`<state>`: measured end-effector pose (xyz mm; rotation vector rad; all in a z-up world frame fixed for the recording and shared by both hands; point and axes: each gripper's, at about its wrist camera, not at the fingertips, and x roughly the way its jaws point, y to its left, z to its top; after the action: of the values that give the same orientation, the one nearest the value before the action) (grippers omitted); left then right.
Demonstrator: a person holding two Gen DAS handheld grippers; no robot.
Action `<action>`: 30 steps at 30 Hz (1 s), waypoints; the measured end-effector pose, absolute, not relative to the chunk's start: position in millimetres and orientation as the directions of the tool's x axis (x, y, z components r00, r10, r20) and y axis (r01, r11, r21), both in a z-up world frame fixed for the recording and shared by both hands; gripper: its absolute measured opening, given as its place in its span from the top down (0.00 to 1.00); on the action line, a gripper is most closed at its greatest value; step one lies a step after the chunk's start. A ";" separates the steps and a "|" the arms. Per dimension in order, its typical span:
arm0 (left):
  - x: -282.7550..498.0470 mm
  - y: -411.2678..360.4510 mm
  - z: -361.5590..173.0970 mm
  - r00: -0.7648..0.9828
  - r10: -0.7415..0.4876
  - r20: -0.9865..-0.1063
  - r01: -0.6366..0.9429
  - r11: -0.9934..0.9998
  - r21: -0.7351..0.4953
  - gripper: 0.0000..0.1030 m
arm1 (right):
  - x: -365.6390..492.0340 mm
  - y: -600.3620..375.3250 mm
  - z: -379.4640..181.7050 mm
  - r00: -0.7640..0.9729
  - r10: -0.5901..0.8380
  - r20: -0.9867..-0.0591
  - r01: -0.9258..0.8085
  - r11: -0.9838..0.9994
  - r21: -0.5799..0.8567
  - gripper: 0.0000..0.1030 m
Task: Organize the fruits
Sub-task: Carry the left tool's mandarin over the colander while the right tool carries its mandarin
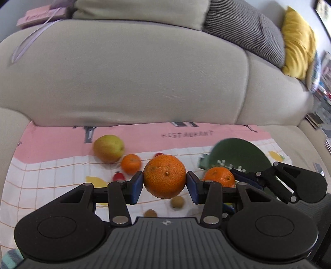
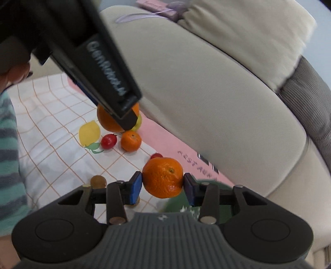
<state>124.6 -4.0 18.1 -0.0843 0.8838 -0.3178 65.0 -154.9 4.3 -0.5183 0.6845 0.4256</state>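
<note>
My left gripper (image 1: pixel 164 182) is shut on a large orange (image 1: pixel 164 176) and holds it above the checked cloth (image 1: pixel 51 178). My right gripper (image 2: pixel 162 185) is shut on a smaller mandarin (image 2: pixel 162 177) over a green plate (image 2: pixel 175 204). In the left wrist view the right gripper (image 1: pixel 233 178) with its mandarin (image 1: pixel 219 177) is at the right, over the green plate (image 1: pixel 238 151). On the cloth lie a yellow-green apple (image 1: pixel 108 148), another mandarin (image 1: pixel 131 164), red cherry tomatoes (image 1: pixel 118 176) and small brown fruits (image 1: pixel 177 202).
The cloth lies on a beige sofa seat (image 1: pixel 300 149) with the backrest (image 1: pixel 124 78) just behind. Grey (image 1: pixel 244 27) and yellow (image 1: pixel 298 43) cushions are at the back right. A pink box (image 1: pixel 41 15) sits on top of the backrest.
</note>
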 end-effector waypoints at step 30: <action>163.1 -152.2 -18.8 0.390 -0.346 -0.853 0.481 0.867 -0.131 0.51 | 91.7 -269.7 -32.1 0.615 0.133 -0.777 -0.419 0.890 -0.180 0.60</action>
<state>163.1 -152.2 -18.8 0.1453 1.0452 -0.5278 91.7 -269.7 -32.1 -0.3639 0.8532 0.3260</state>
